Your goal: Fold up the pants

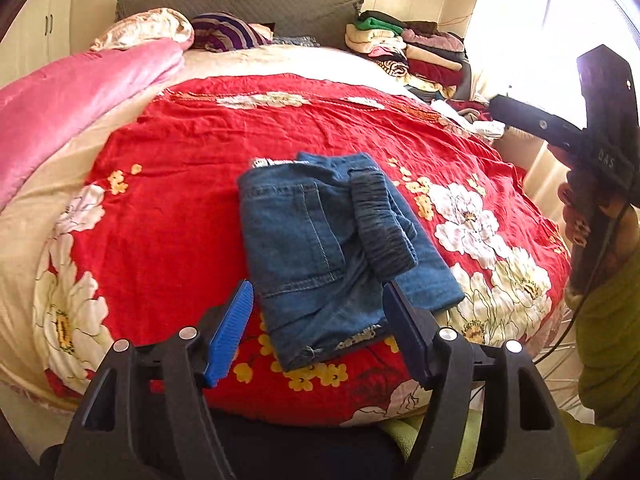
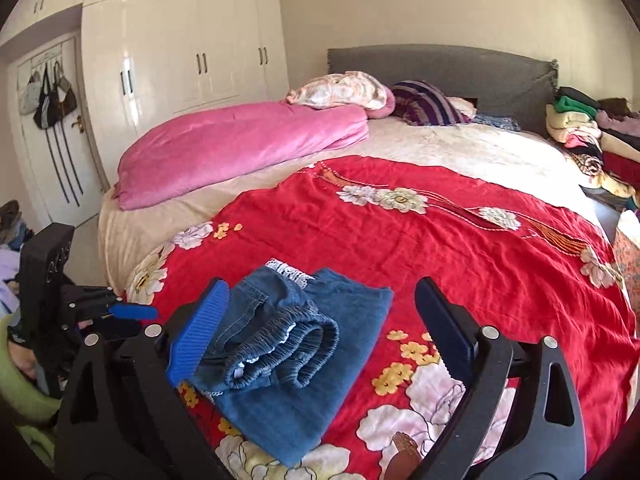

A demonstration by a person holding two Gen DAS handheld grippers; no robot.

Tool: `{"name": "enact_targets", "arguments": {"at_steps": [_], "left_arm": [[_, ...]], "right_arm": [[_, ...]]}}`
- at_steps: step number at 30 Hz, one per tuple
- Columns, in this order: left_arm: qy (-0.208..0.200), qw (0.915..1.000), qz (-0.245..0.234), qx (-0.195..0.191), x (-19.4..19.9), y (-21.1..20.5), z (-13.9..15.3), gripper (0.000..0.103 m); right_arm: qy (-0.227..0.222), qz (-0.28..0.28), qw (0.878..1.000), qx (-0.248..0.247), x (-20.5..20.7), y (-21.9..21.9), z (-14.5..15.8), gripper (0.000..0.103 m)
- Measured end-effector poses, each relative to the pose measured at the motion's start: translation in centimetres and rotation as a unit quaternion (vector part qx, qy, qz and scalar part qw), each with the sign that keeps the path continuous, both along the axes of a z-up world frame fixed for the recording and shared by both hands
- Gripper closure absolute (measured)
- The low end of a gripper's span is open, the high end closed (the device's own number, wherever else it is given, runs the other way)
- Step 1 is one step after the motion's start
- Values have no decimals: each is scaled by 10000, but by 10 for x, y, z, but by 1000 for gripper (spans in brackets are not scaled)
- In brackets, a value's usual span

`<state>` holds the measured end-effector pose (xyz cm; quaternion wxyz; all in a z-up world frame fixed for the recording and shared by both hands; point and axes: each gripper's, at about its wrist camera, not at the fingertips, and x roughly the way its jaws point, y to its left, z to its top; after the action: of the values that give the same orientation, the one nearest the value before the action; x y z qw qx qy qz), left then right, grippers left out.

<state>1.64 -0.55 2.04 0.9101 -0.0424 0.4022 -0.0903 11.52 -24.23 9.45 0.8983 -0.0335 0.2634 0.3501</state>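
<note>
Wide, empty jaws over folded pants (image 1: 332, 240) on red floral bedspread (image 1: 180, 208); white wardrobe (image 2: 180, 52) behind.

A red bedspread (image 1: 192, 168) printed with white and yellow flowers is spread directly ahead of the tools, over a cream sheet (image 2: 440, 140). Further ahead and to the left, a folded pink quilt (image 2: 240, 144) is laid along the bed's edge, with a floral pillow (image 2: 340, 90) and a purple striped pillow (image 2: 428, 106) set against the grey headboard (image 2: 440, 68). A stack of folded clothes (image 1: 404, 52) is piled far ahead to the right. White wardrobes (image 2: 184, 40) are seen beyond, with bags (image 2: 50, 94) hung on a door at far left.
</note>
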Motion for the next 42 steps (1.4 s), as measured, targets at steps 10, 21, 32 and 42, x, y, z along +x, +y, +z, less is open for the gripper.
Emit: {"name": "enact_targets", "arguments": {"at_steps": [10, 21, 32, 42], "left_arm": [[-137, 9997, 155, 111, -1, 3, 8, 10], [-165, 9989, 356, 270, 10, 9, 10, 5], [1, 9982, 456, 380, 32, 13, -4, 5], [385, 9977, 462, 301, 71, 16, -36, 5]], "right_arm": [[67, -215, 9996, 148, -12, -20, -8, 12], [348, -273, 9989, 161, -12, -20, -31, 11], [798, -295, 9963, -81, 4, -6, -67, 11], [1383, -460, 9892, -131, 29, 1, -100, 11]]}}
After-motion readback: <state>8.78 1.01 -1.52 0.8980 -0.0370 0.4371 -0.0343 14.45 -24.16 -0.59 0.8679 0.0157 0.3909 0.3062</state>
